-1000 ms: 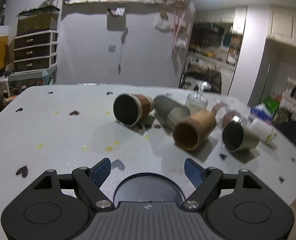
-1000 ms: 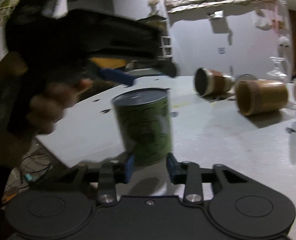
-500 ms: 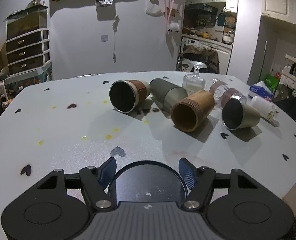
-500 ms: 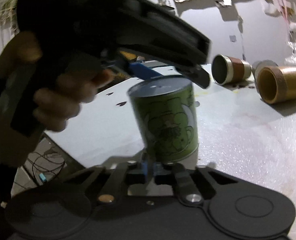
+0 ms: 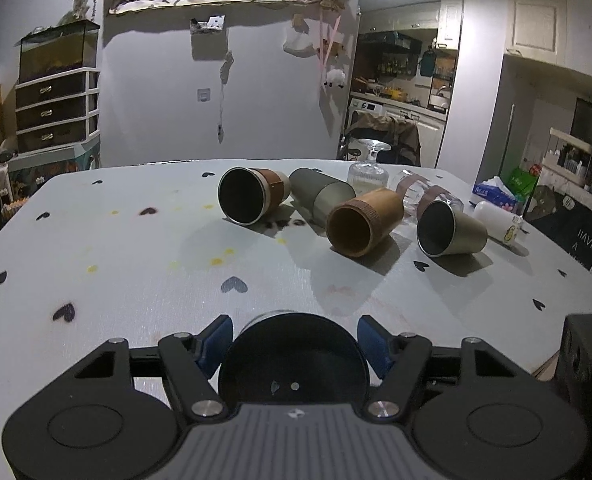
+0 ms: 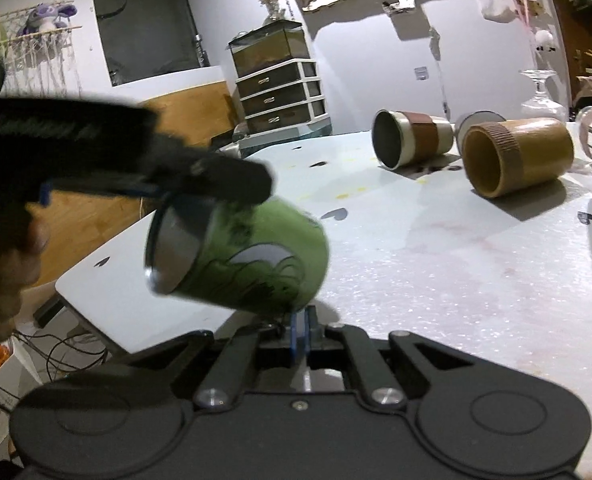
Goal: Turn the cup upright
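Note:
A green printed cup (image 6: 252,264) with a steel inside hangs tilted above the table's near edge, its mouth turned to the left. My left gripper (image 5: 294,344) is shut on it; in the left wrist view the cup's dark round end (image 5: 294,360) sits between the blue pads (image 5: 216,344). The left gripper shows from the side in the right wrist view (image 6: 168,176), gripping the cup near its rim. My right gripper (image 6: 302,334) is shut and empty just below the cup's base.
Several cups lie on their sides further back on the white heart-print table (image 5: 136,264): a brown-banded one (image 5: 252,196), a grey one (image 5: 320,198), a brown ribbed one (image 5: 362,220) and a steel one (image 5: 450,234). A glass (image 5: 368,172) stands behind.
The left gripper closed on the green cup and tipped it from standing bottom-up to lying tilted. The right gripper let go of it and shut.

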`<state>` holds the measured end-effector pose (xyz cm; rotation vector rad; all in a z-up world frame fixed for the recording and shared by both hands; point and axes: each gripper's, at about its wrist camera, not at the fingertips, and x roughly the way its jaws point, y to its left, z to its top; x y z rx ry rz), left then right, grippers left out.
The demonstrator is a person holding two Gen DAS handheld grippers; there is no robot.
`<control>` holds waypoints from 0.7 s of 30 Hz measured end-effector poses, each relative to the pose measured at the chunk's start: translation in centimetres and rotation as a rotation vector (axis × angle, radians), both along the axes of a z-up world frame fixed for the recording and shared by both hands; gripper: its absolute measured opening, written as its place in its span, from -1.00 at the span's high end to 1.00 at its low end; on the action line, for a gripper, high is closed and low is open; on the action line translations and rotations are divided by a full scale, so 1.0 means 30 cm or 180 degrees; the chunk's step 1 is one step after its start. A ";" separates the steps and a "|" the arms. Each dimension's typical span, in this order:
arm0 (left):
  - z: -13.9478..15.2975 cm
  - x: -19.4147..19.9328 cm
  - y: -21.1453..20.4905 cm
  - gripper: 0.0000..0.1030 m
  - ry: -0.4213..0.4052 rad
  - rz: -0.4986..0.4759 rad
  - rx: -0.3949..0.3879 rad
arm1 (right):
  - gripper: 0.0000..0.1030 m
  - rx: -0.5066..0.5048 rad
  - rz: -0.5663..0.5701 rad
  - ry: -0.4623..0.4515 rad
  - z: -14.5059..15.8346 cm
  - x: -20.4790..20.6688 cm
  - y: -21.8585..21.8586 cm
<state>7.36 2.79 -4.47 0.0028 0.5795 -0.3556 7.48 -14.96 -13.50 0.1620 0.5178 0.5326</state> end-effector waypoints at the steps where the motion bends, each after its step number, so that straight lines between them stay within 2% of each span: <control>1: -0.002 -0.005 0.005 -0.34 -0.0007 0.0016 -0.0013 | 0.90 0.0011 -0.0019 0.0003 0.001 0.003 -0.006; 7: -0.021 -0.030 0.019 -0.34 -0.0044 0.0080 -0.0033 | 0.87 0.0061 -0.0123 0.0047 0.002 0.019 -0.033; 12: -0.068 -0.026 0.015 -0.25 0.0094 0.0117 0.0031 | 0.85 0.0125 -0.0214 0.0067 0.018 0.029 -0.062; 16: -0.076 -0.039 0.018 -0.25 0.0074 0.0123 0.0028 | 0.84 0.0250 -0.0285 0.0132 0.054 0.036 -0.101; 19: -0.079 -0.044 0.021 -0.25 0.0059 0.0128 0.0021 | 0.70 0.0364 -0.0279 0.0229 0.092 0.059 -0.123; 21: -0.079 -0.047 0.023 -0.25 0.0053 0.0129 0.0015 | 0.36 0.0549 -0.0196 0.0414 0.115 0.086 -0.134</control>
